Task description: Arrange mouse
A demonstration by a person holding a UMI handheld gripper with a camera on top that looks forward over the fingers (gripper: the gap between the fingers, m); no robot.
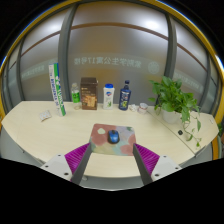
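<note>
I'm seeing a pale, matt, smooth table (40, 125). At twelve o'clock from the fingers, the mouse (113, 136) looks like glossy dark plastic on a printed, cloth-like mat (100, 146). At one o'clock, a shiny plastic bottle (125, 95); behind, frosted glass (110, 50).

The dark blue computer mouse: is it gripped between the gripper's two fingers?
No: the dark blue computer mouse rests on the patterned mouse mat ahead of the open gripper, untouched by its fingers.
</note>
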